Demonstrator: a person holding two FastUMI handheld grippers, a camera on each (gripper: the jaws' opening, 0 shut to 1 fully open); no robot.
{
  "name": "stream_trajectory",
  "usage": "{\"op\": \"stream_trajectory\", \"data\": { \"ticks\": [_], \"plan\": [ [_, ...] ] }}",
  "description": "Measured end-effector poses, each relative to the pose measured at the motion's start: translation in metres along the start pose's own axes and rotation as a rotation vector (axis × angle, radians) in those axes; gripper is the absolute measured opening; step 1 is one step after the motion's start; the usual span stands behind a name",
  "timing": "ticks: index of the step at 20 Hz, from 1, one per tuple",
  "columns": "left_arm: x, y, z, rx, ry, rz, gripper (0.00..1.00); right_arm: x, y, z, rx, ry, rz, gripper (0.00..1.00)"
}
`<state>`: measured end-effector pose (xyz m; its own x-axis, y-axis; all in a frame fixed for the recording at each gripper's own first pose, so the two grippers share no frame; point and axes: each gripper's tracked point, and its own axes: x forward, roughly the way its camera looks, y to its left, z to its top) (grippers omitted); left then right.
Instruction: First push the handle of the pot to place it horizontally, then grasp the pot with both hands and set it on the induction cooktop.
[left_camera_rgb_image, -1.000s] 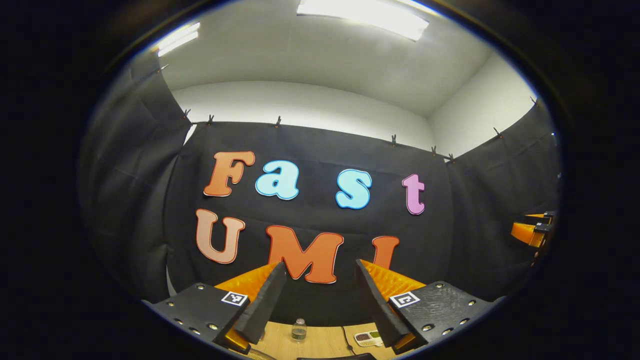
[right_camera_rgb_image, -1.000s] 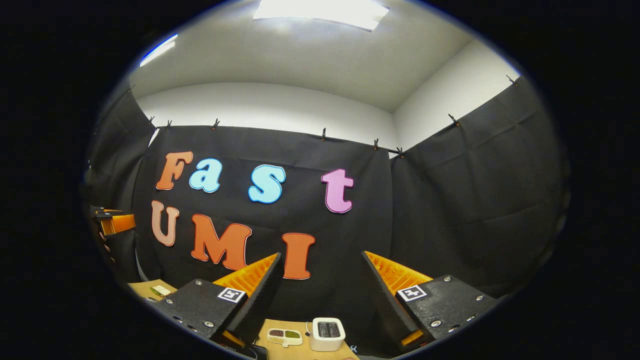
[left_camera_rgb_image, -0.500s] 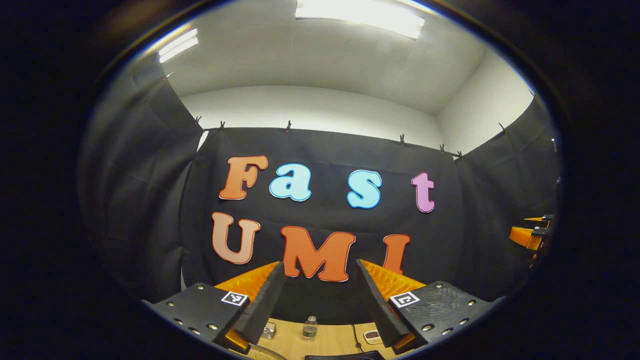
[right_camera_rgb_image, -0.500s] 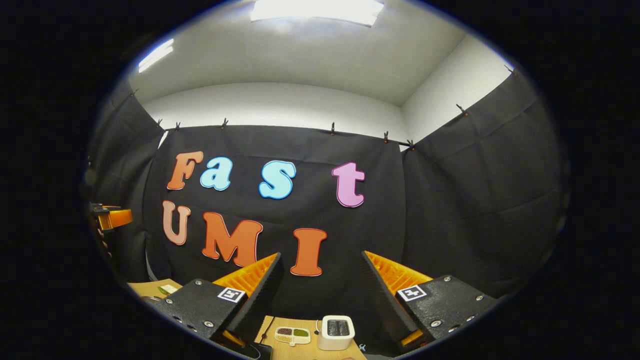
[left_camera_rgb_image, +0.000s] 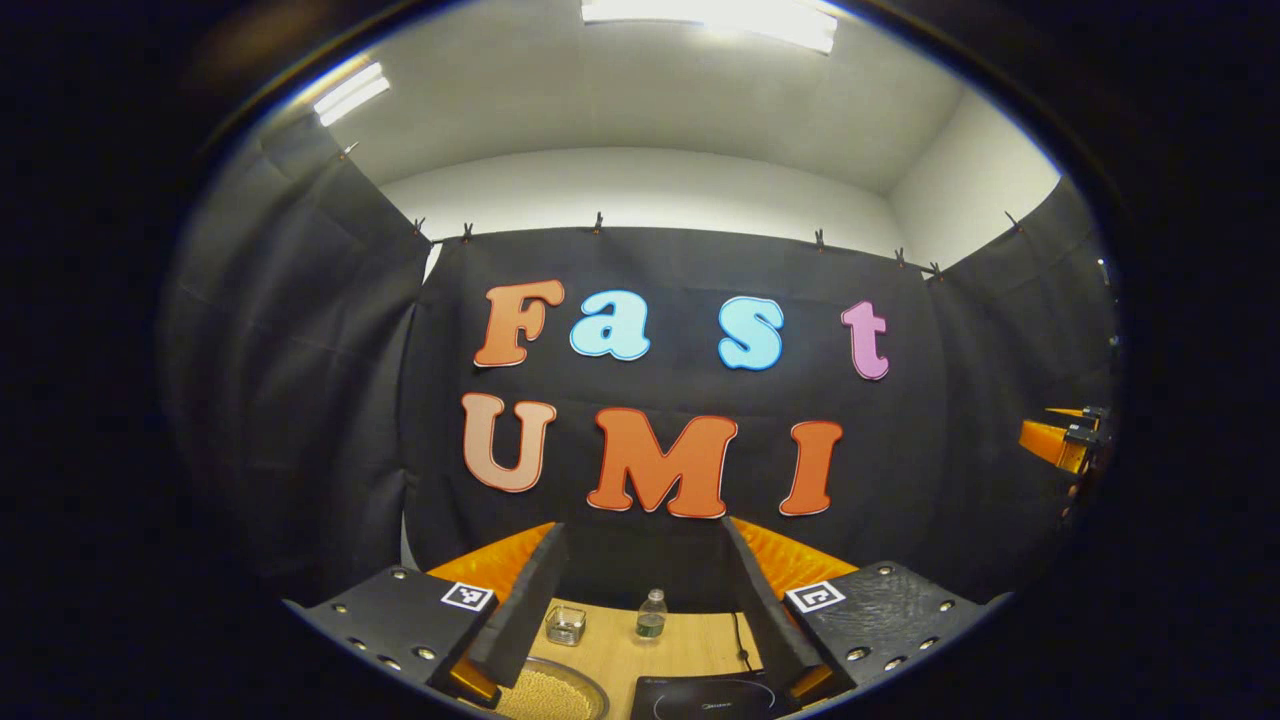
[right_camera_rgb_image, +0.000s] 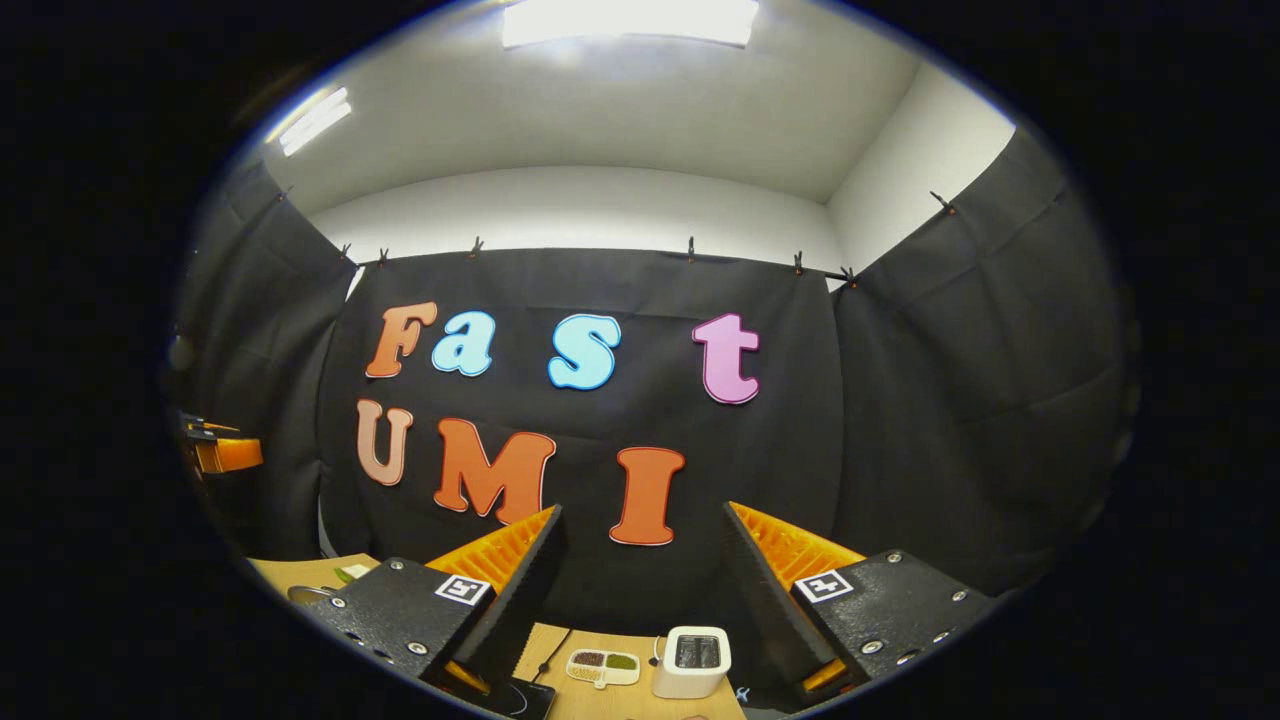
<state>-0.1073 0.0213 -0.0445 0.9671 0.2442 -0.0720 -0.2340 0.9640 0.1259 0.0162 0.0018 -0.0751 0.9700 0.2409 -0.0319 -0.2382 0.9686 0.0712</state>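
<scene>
Both grippers are hanging wide open with nothing between their fingers, pointing at the black booth wall. Between the left gripper (left_camera_rgb_image: 640, 600) fingers, low in the left gripper view, the wooden bench (left_camera_rgb_image: 690, 640) is carrying a small bottle (left_camera_rgb_image: 651, 613), a glass cup (left_camera_rgb_image: 566, 625), a bowl of pale grains (left_camera_rgb_image: 545, 692) and the black induction cooktop (left_camera_rgb_image: 710, 695) at the bottom edge. Under the right gripper (right_camera_rgb_image: 640, 590), a white toaster (right_camera_rgb_image: 692, 661) and a divided dish (right_camera_rgb_image: 603, 665) are sitting at the lower centre.
</scene>
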Motion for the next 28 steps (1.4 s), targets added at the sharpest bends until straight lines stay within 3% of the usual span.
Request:
{"op": "stream_trajectory", "data": {
  "ticks": [1,2,3,4,5,8,10,14,18,23,28],
  "plan": [
    [-0.004,0.004,-0.012,0.004,0.031,0.009,0.89,0.0,0.001,-0.002,-0.002,0.002,0.006,0.95],
    [-0.007,0.008,-0.026,0.007,0.071,0.008,0.74,0.0,0.002,-0.005,-0.002,0.003,0.011,0.95],
    [-0.01,0.01,-0.039,0.013,0.115,0.008,0.74,-0.001,0.002,-0.007,0.0,0.006,0.014,0.95],
    [-0.011,0.016,-0.053,0.021,0.156,0.008,0.61,-0.003,0.004,-0.01,0.004,0.01,0.018,0.95],
    [-0.013,0.015,-0.068,0.027,0.199,-0.004,0.58,-0.004,0.005,-0.012,0.007,0.014,0.019,0.95],
    [-0.014,0.038,-0.109,0.081,0.305,0.033,0.29,-0.008,0.005,-0.018,0.005,0.024,0.012,0.95],
    [-0.018,0.039,-0.144,0.095,0.405,-0.008,0.11,-0.011,0.007,-0.021,0.007,0.027,0.0,0.95],
    [-0.03,0.059,-0.215,0.153,0.607,-0.048,0.04,-0.014,0.012,-0.03,0.002,0.046,-0.03,0.95],
    [-0.053,0.069,-0.28,0.152,0.779,-0.113,0.03,-0.016,0.015,-0.039,-0.006,0.067,-0.074,0.95],
    [-0.088,0.084,-0.336,0.133,0.967,-0.176,0.03,-0.015,0.02,-0.049,0.012,0.094,-0.108,0.97],
    [-0.125,0.097,-0.376,0.177,1.16,-0.242,0.03,-0.014,0.026,-0.052,-0.021,0.103,-0.137,0.95]
  ]
}}
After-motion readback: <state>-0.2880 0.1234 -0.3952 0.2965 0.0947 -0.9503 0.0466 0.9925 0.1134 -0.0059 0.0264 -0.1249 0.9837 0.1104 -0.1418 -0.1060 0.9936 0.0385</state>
